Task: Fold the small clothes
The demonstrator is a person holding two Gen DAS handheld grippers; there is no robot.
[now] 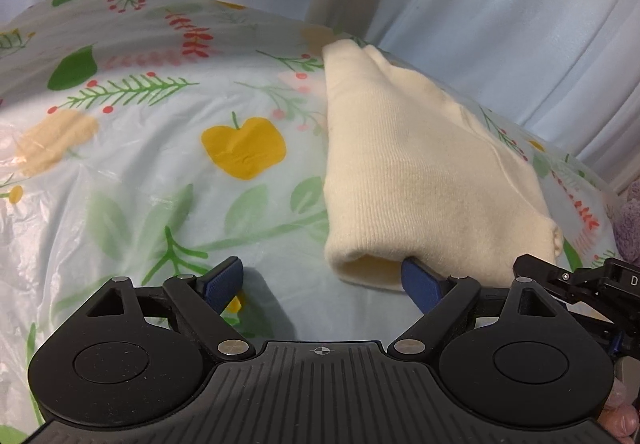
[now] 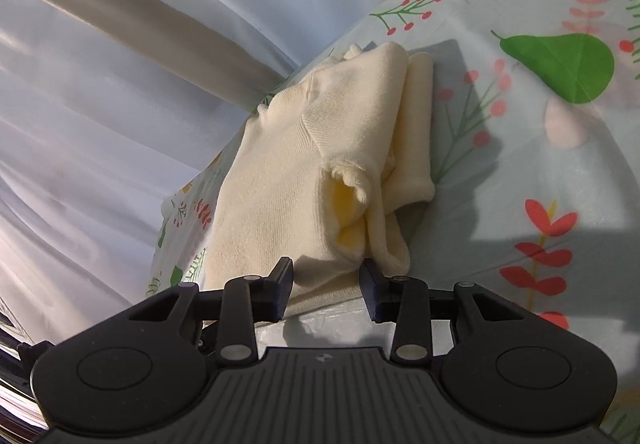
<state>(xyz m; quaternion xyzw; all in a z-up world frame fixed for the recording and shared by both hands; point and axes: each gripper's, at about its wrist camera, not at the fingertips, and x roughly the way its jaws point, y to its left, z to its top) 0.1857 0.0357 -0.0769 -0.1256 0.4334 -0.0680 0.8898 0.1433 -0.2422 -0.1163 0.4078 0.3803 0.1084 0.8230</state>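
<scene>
Left wrist view: the folded cream knit garment (image 1: pixel 420 171) lies on the floral plastic sheet (image 1: pixel 160 171); the left gripper (image 1: pixel 324 284) gapes wide and empty, one finger inside a fold. The right gripper (image 2: pixel 326 286) straddles an edge, half-open; pulling away could undo the fold.

A folded cream garment (image 1: pixel 424 171) lies on the floral-printed plastic cover (image 1: pixel 168 147).

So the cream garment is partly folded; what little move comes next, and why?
Probably close the right gripper on the near edge of the garment. Its jaws stand apart around that edge without pinching it, and the bundle there looks loose and bunched. The left gripper is wide open, one finger tucked into the open end, so nothing holds the cloth yet.
</scene>
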